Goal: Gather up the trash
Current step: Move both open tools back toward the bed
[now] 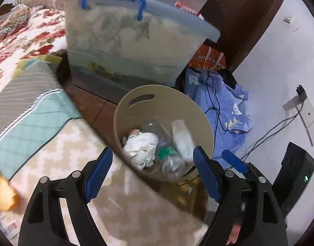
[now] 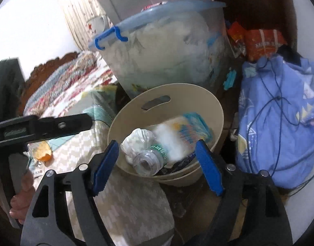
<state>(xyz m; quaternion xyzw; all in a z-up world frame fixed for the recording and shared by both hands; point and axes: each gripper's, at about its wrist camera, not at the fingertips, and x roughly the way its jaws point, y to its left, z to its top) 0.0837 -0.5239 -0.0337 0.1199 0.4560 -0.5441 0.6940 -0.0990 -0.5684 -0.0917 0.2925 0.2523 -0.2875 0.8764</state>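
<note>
Trash in the bin (image 1: pixel 136 102): crumpled tissue (image 1: pixel 141 148), clear bottle (image 1: pixel 169 155) with green label, and a blurred white packet (image 1: pixel 182 141), apparently mid-fall against the far wall of the bin; in the right wrist view the same packet (image 2: pixel 183 135) showing blue and orange print. Left tongs (image 1: pixel 152 174) wide, nothing between the pads, poised just above the near rim of the bin. Right tongs (image 2: pixel 157 164) likewise wide and empty, also over the near rim. Likely risks: packet bouncing off the bottle and tipping out over the rim, since the pile sits high on the near side; a pad catching the rim on withdrawal and tipping the light bin, perched close to the bed edge; tongs of both hands crowding one another over the bin, being just beside each other in the left wrist view. Beyond the bin, a lidded tub (image 1: pixel 132 41); beside the bin, blue cloth (image 1: pixel 222 110) and loose cable (image 1: pixel 265 135), easy to snag. Away from the bin, on the bed, an orange item (image 2: pixel 43 150), possibly remaining trash, too blurred to tell.
</note>
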